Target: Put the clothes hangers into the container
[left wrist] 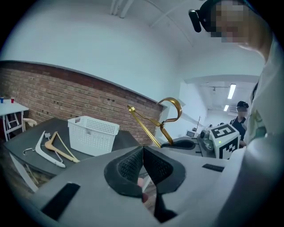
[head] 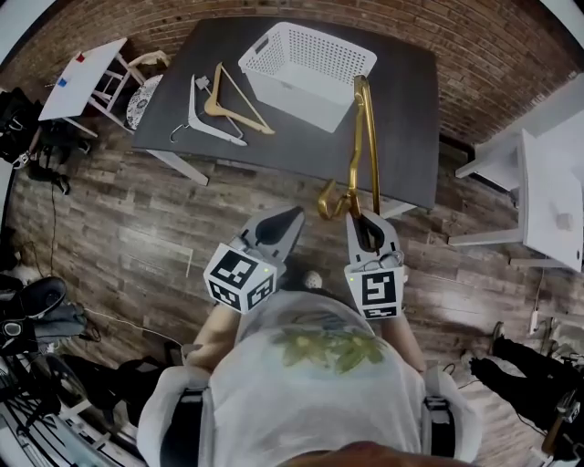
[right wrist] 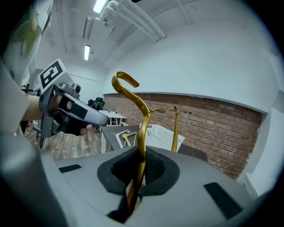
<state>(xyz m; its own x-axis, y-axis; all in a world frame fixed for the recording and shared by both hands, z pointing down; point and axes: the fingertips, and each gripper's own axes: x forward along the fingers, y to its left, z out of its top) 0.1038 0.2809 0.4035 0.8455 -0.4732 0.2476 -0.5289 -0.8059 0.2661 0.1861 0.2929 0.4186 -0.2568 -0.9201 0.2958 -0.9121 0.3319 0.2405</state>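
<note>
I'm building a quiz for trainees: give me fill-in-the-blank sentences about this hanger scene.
1. The right tool is shut on a hanger coloured ____.
2. The white basket on the table is ____.
3. Beside it lie ____ hangers: a white hanger and a wooden hanger.
4. The left tool, shut, holds ____.
Missing: gold; empty; two; nothing.

Indoor lab or test room, office-like rather than a home. A long brick wall (head: pixel 511 55) runs behind, with plain white wall above it. Wood-plank floor (head: pixel 119 228). Ceiling strip lights (right wrist: pixel 100 5). The dark table (head: pixel 401 137) stands at centre, with a white side table (head: pixel 82 77) off its left edge and a white desk (head: pixel 552 182) off its right. Bags and cables (head: pixel 36 310) are heaped on the floor at left. The left gripper (head: pixel 294 215) and right gripper (head: pixel 365 222) each bear a square-marker cube. A second person (left wrist: pixel 242 113) stands far back under more strip lights.
</note>
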